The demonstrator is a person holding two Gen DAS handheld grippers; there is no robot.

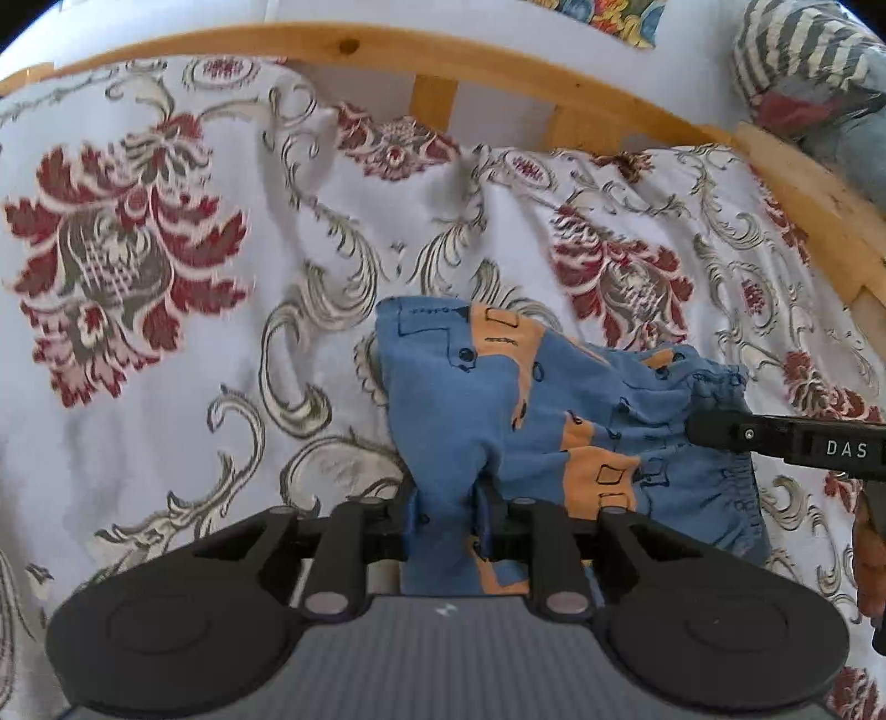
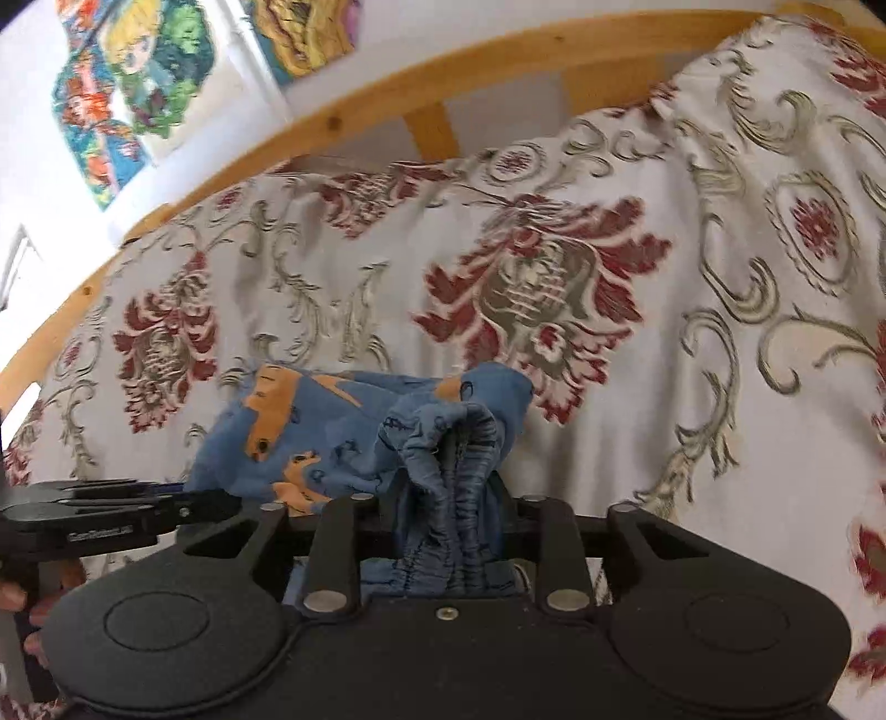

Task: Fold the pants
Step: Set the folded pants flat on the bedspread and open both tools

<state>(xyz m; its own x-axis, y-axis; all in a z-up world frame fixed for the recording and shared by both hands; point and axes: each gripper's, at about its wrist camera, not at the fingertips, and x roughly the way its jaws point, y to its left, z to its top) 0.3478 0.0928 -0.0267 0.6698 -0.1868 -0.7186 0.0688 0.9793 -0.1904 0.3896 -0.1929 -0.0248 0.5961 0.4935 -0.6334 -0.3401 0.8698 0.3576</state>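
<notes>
a: left hand-held gripper (image 1: 446,520)?
b: pinching a bunch of the blue-orange pants (image 1: 531,399).
a: right hand-held gripper (image 2: 448,526)?
b: clamped on their gathered waistband; pants heaped on the floral bedspread (image 1: 166,387).

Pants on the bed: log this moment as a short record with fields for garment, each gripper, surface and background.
garment: blue pants with orange patches, bunched, held between both grippers
left gripper: blue fabric of a plain end between its fingers
right gripper: gathered elastic waistband between its fingers
surface: white bedspread with red floral pattern, wrinkled
background: wooden bed rail behind the bedspread; colourful pictures on the wall
fold status: not yet laid flat
</notes>
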